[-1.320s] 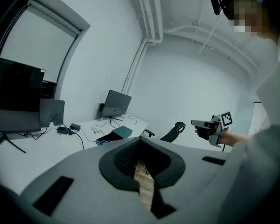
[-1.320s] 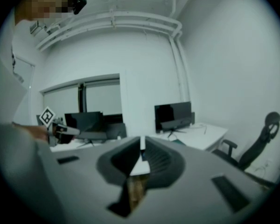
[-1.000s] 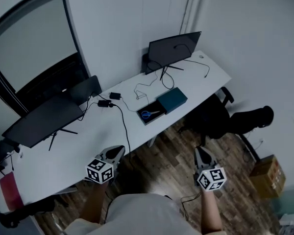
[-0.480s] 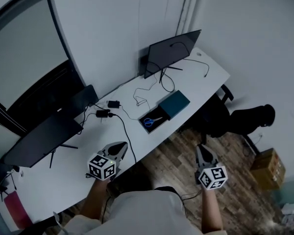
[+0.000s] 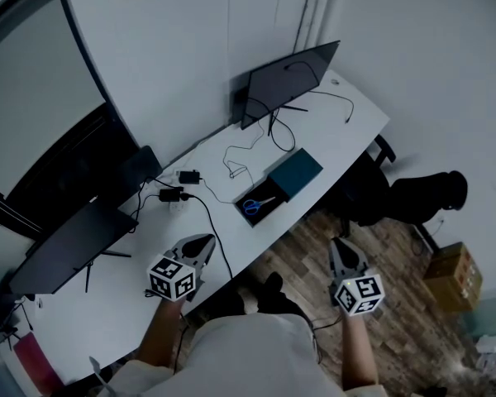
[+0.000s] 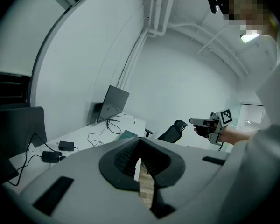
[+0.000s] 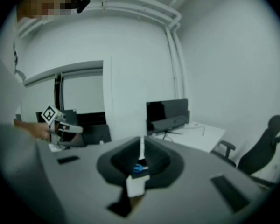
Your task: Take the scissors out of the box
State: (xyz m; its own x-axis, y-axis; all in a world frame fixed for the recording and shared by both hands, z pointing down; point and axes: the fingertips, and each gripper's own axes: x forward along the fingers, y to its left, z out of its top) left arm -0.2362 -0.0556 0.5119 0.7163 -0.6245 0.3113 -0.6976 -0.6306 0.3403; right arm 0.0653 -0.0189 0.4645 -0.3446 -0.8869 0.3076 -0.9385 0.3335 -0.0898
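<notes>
White desk point(image 5: 339, 126), scissors point(image 5: 253, 206) in open box point(image 5: 273, 195), well beyond left gripper point(image 5: 202, 244) and right gripper point(image 5: 341, 248), both clenched empty

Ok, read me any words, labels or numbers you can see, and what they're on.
No text here can be read.
Markers on left gripper and right gripper: square patterns only, no letters.
Print on carton, if any: too small to read.
Screen of far monitor: dark, blank.
</notes>
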